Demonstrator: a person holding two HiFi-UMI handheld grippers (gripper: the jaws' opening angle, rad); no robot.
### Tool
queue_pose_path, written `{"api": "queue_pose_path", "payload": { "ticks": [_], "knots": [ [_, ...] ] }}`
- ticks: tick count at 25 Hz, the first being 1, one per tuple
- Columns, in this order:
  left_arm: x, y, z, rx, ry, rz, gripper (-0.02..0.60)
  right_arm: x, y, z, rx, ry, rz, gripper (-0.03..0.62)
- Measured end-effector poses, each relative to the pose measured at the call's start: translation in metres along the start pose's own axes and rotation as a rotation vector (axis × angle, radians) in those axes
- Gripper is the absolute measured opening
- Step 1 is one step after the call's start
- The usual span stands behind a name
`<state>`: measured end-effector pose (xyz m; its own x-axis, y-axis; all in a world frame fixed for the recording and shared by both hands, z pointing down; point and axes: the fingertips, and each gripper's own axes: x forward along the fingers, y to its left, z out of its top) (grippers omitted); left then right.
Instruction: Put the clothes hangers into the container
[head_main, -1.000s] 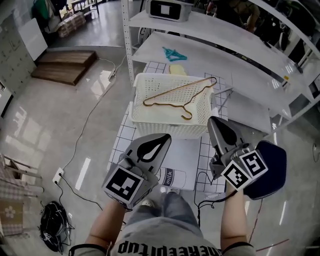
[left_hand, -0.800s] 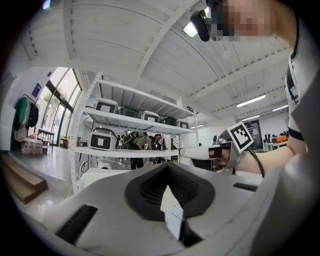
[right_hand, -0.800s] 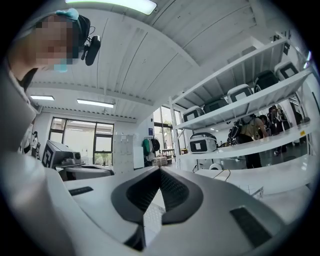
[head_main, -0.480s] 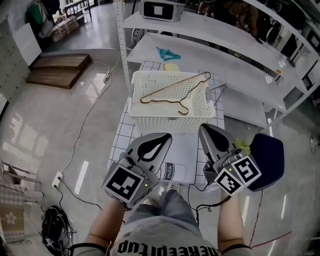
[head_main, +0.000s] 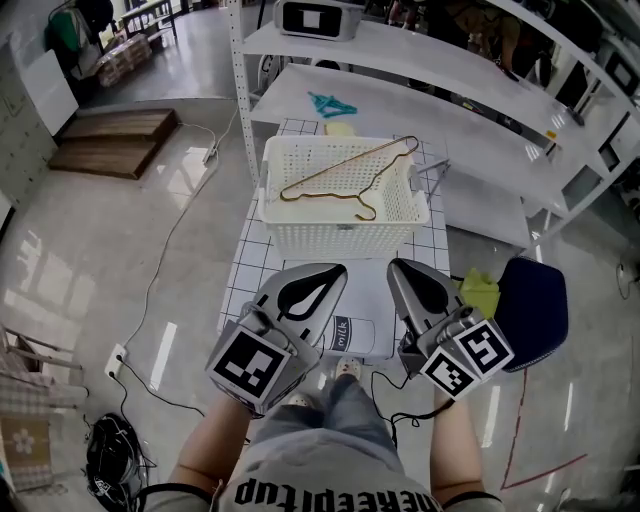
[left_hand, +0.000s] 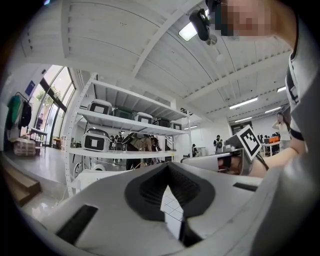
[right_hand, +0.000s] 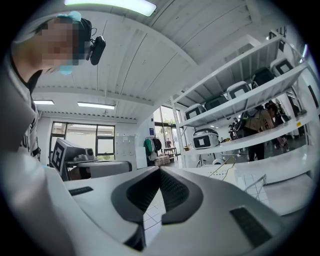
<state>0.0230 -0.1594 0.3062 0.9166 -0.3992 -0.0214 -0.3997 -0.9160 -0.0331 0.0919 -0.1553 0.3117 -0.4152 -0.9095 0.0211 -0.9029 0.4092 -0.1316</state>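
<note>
A gold wire hanger (head_main: 345, 176) lies slanted across the top of the white slotted basket (head_main: 290, 232) on the small grid-patterned table (head_main: 258, 275). A teal hanger (head_main: 332, 102) rests on the lower white shelf behind the basket. My left gripper (head_main: 336, 270) and right gripper (head_main: 394, 265) hover side by side over the table's near end, short of the basket. Both are shut with nothing between the jaws. In the left gripper view the left gripper (left_hand: 168, 164) has its tips meeting; the right gripper (right_hand: 160, 169) shows the same in its own view.
A white metal shelf rack (head_main: 470, 120) stands behind and to the right of the table, with boxy appliances (head_main: 311, 17) on its upper shelf. A dark blue stool (head_main: 532, 312) with a yellow-green cloth (head_main: 480, 292) is at the right. Cables (head_main: 165, 290) run over the floor at left.
My right gripper has moved left, closer to the left gripper. The view has shifted, so the basket now sits higher in the picture. The hanger on the basket has not moved.
</note>
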Motion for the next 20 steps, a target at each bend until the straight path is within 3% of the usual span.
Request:
{"api": "queue_pose_path", "payload": {
  "ticks": [6, 11, 16, 20],
  "knots": [
    [-0.004, -0.003, -0.001, 0.004, -0.002, -0.005, 0.014, -0.002, 0.013, -0.006, 0.010, -0.003, 0.018, -0.005],
    [-0.010, -0.009, -0.003, -0.036, 0.032, -0.006, 0.014, -0.005, 0.023, -0.007, 0.005, -0.007, 0.021, -0.005],
    [-0.014, -0.007, -0.002, 0.008, 0.006, -0.010, 0.014, -0.004, 0.033, -0.005, -0.009, -0.005, 0.026, -0.005],
    [-0.016, -0.007, 0.000, -0.030, 0.022, -0.011, 0.014, -0.001, 0.040, -0.003, -0.009, -0.008, 0.042, -0.005]
  ]
}}
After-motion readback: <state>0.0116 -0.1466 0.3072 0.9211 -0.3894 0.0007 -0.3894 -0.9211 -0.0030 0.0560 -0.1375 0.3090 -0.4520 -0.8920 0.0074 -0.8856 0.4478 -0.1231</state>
